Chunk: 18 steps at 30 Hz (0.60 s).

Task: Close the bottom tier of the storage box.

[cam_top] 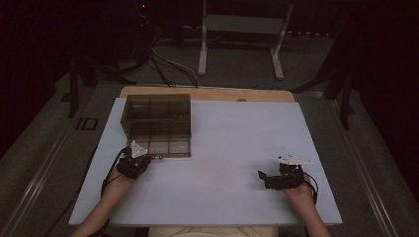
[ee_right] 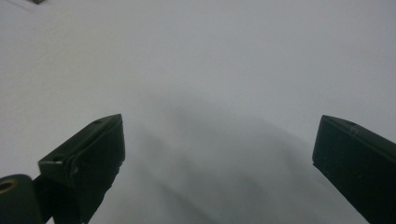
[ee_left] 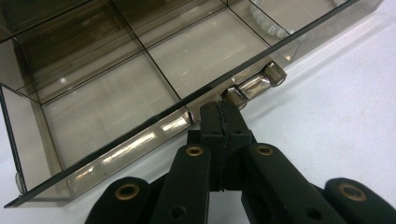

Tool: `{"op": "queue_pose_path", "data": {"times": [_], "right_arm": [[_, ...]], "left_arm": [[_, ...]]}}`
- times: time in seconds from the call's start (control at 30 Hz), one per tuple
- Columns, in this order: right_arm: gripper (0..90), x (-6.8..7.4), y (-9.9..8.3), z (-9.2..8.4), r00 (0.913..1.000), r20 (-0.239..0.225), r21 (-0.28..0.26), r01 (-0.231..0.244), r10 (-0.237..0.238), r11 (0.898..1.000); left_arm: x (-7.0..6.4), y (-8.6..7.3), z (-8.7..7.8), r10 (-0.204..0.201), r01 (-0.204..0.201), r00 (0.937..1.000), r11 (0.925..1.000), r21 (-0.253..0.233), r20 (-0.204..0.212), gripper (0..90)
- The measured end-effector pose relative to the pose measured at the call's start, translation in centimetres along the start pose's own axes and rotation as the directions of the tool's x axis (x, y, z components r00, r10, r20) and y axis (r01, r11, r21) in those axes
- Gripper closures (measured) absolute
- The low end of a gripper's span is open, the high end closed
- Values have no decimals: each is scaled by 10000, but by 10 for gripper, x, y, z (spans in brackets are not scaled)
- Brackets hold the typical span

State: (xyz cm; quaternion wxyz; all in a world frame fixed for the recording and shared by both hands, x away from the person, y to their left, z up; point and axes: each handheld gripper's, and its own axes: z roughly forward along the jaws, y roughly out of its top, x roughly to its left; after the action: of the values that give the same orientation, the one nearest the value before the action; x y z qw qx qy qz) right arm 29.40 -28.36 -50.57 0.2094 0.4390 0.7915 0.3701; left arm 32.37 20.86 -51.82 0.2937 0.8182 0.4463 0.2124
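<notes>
On the left half of the white tabletop (cam_top: 222, 163), a smoke-tinted transparent plastic compartment box (cam_top: 157, 124) is sitting with its lid standing open toward the far side. Thin partition walls are dividing the box into several rectangular compartments. A string of small white bead-like pieces (ee_left: 267, 22) is lying in one compartment at the edge of the left gripper view; what they are cannot be told.

The left gripper (cam_top: 148, 158) is resting at the near left corner of the box, with the person's left hand (cam_top: 118, 183) behind it. In the left gripper view, its two black jaws are pressed flat together with nothing between them. The closed tips (ee_left: 223, 114) are sitting just below the near wall of the box, right beside the clear plastic latch (ee_left: 254, 85) that is projecting from that wall. Whether the tips are touching the latch cannot be told.

The right gripper (cam_top: 263, 177) is lying well apart from the box, on the bare right side of the tabletop, with its tips pointing toward the left. In the right gripper view, its jaws are standing wide apart over the plain white surface, grasping nothing.
</notes>
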Motion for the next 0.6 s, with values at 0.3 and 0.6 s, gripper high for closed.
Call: {"op": "queue_pose_path", "data": {"times": [0.3, 0.6], "right_arm": [[23, 0, 0, 0, 10000, 12, -11, 22, -22, 10000], [23, -1, 0, 0, 10000, 10, -23, 23, -23, 10000]], "left_arm": [[1, 0, 1, -82, 83, 9999, 10000, -40, 61, 900], [3, 3, 3, -97, 97, 10000, 10000, 5, -14, 900]]}}
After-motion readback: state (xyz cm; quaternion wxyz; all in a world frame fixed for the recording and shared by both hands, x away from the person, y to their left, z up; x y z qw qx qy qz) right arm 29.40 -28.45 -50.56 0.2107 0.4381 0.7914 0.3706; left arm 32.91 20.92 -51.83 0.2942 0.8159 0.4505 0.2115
